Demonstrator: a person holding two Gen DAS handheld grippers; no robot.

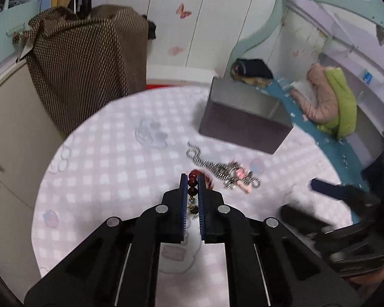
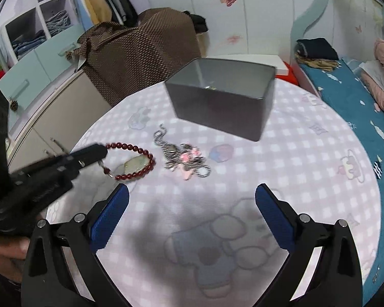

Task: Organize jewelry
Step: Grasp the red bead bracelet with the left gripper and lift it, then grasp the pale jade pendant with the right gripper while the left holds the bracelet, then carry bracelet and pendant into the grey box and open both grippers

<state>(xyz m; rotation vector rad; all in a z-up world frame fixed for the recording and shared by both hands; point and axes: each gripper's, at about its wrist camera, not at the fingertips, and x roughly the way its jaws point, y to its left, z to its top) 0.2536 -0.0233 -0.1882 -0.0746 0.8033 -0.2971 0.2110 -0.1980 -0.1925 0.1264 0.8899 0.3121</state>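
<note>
- Between the blue pads of the left gripper [image 1: 192, 186], the dark red round-bead bracelet [image 1: 192, 180] sits pinched above the pink checked tablecloth [image 1: 102, 153].
- From the right wrist, the right gripper [image 2: 192, 199] gapes wide; the bracelet [image 2: 133, 161] hangs beside the silver chain bundle [image 2: 181, 158], near the grey rectangular box [image 2: 222, 97].

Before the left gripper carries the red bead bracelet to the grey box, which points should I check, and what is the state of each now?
1. Left gripper fingers closed on the red bead bracelet: ok.
2. Whole bracelet off the table: not ok; most of it lies on the checked tablecloth.
3. Bracelet apart from the silver chain: ok, a gap shows.
4. Grey box open on top: ok.
5. Room inside the box: cannot tell; the inside is dark.
6. Right gripper out of the path: ok; open and low.
</note>
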